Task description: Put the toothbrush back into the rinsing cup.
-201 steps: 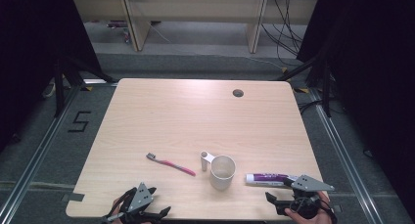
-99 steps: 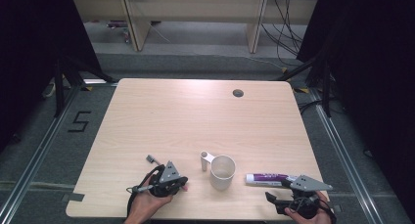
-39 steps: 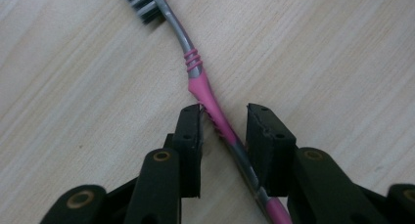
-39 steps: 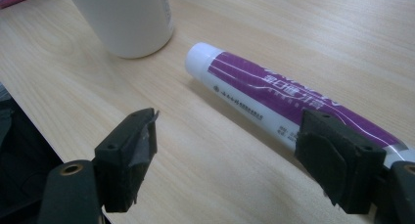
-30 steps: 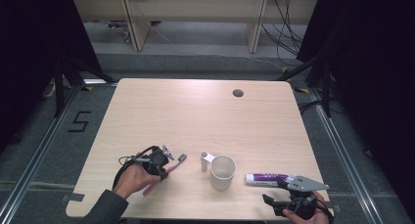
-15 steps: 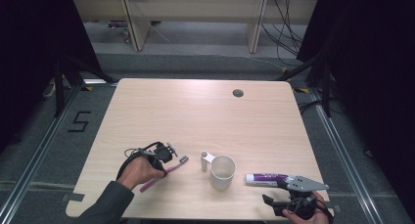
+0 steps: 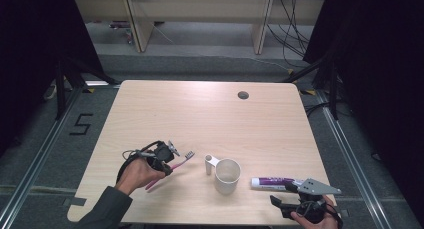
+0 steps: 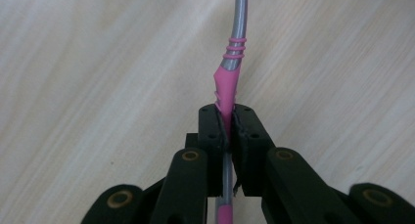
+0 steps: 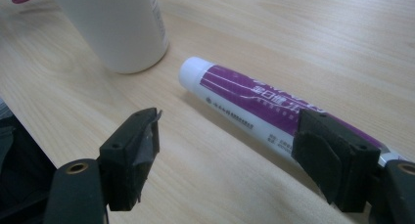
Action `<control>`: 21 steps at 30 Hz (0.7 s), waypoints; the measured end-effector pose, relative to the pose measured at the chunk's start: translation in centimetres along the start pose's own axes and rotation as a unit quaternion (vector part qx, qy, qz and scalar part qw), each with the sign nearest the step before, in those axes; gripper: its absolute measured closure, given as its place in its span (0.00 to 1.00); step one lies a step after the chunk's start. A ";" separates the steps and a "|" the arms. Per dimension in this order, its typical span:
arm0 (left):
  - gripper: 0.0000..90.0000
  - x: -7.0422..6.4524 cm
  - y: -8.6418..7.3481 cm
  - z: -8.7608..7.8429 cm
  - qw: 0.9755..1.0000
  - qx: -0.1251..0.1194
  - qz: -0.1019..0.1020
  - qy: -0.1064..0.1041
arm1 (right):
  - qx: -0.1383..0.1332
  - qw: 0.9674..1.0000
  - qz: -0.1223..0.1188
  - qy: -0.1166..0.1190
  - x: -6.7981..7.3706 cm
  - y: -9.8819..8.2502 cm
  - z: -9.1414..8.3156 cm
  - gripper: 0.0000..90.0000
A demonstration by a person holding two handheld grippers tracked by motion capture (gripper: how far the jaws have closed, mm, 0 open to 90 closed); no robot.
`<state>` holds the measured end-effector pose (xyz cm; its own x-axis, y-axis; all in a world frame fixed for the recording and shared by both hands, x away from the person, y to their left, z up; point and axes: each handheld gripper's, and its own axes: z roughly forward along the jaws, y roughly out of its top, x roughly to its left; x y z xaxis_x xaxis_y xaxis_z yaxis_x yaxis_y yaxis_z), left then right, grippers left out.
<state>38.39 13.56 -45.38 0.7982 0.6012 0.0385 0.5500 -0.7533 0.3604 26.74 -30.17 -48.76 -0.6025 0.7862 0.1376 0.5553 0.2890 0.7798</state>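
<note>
Lifted since earlier, toothbrush [image 7: 176, 165] slants head up-right, left gripper [image 8: 226, 123] clamped on its handle

1. Toothbrush [image 7: 176, 164]: count 1. Pink and grey handle, bristle head toward the mug.
2. Mug [image 7: 227, 176]: count 1. White, one handle, standing upright on the counter.
3. Toothpaste tube [image 7: 274, 182]: count 1. White cap, purple print, lying flat.
4. Counter [image 7: 210, 114]: count 1. Light wood top.
5. Cable hole [image 7: 243, 95] in the counter: count 1, dark, round, near the far edge.
6. Hand-held grippers: count 2, namely left gripper [image 7: 161, 156] and right gripper [image 7: 290, 201]. Two black jaws each.
7. Hands of the person: count 2, one per gripper.
8. Floor marking "5" [image 7: 81, 124]: count 1, to the left of the counter.
</note>
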 end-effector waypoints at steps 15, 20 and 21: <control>0.92 -0.4 -0.5 -3.9 0.975 -0.218 -0.043 0.012 | -0.001 1.000 0.003 -0.001 0.0 0.0 0.0 0.29; 0.92 -0.5 -0.3 -4.1 0.963 -0.265 -0.054 0.011 | -0.002 1.000 0.005 0.001 0.0 0.0 0.0 0.29; 0.92 -0.6 -0.2 -4.1 0.958 -0.281 -0.055 0.013 | -0.001 1.000 0.008 -0.001 0.0 0.0 0.0 0.29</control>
<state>36.78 14.47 -41.63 0.7318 0.6815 -0.0077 0.4058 -0.4266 0.8083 26.75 -30.19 -48.81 -0.5926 0.7916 0.1492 0.5634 0.2749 0.7791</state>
